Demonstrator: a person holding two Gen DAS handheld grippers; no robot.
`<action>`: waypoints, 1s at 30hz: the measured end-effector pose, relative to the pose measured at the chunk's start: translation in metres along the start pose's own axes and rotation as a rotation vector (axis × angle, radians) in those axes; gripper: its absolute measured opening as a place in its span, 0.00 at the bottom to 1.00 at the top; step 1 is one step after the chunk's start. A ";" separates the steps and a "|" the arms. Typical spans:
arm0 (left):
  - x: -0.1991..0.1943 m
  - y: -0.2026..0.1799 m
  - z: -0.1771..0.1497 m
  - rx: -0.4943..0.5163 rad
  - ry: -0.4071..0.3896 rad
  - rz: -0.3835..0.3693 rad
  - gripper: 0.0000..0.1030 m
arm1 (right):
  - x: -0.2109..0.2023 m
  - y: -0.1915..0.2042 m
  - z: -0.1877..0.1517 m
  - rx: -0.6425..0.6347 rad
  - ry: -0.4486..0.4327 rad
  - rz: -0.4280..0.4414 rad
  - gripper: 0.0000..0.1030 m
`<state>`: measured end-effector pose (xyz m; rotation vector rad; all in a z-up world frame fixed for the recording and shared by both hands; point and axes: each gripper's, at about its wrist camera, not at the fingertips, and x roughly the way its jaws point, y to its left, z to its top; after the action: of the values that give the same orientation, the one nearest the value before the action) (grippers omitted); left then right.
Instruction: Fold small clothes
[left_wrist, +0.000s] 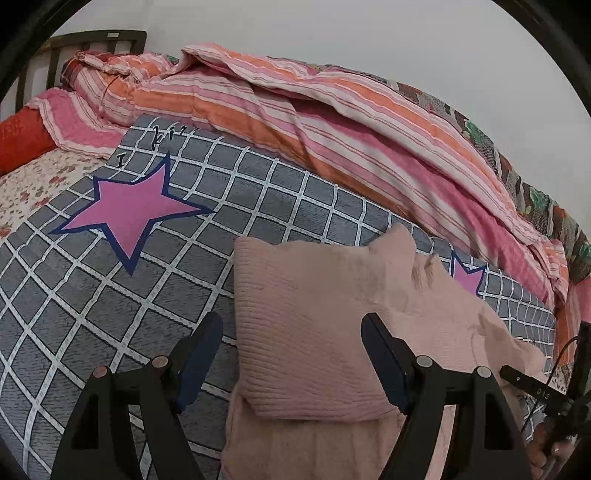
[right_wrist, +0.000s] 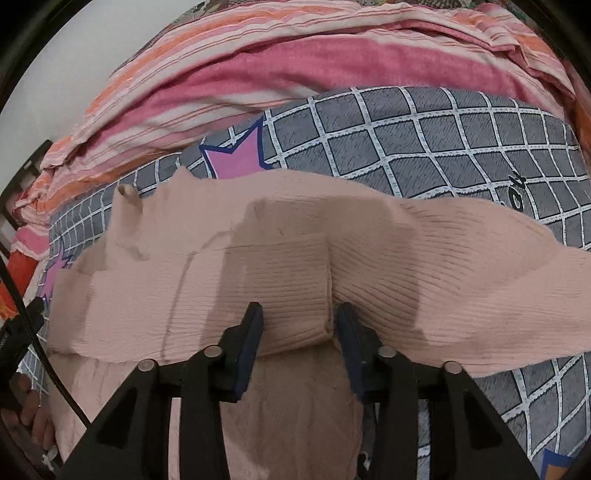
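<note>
Pink knitwear dominates the left wrist view: a small ribbed garment lies on the grey checked sheet with its pink stars, one flap already turned over onto the rest so that a neat folded edge faces the camera. The left gripper hangs over that flap with its jaws spread wide, one finger out over the sheet and the other over the knit; it grips nothing. A striped quilt is heaped along the far side of the bed, and a dark headboard shows at the top left.

From the right wrist view, the same garment stretches across the frame, with a narrow folded band running toward the camera. The right gripper stands astride the near end of this band, its fingers set close on either side. Whether they actually pinch the cloth cannot be told from here.

Judging by the layers, at least one fold is made, but the piece still sprawls wide to the right and its far edge is rumpled, so further folds and smoothing seem to remain.
</note>
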<state>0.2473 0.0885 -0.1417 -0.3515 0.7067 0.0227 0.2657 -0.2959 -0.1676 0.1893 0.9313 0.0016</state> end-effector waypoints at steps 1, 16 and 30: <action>0.000 -0.001 0.000 0.004 -0.003 0.001 0.74 | -0.002 0.002 -0.001 -0.012 -0.014 0.002 0.04; 0.017 -0.035 -0.015 0.178 0.074 0.025 0.74 | -0.016 -0.016 -0.011 0.011 -0.024 0.045 0.08; 0.034 -0.044 -0.026 0.246 0.121 0.101 0.81 | -0.107 -0.172 -0.045 0.238 -0.169 -0.195 0.63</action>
<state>0.2628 0.0349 -0.1684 -0.0815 0.8364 0.0096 0.1519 -0.4665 -0.1371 0.3130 0.7770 -0.3021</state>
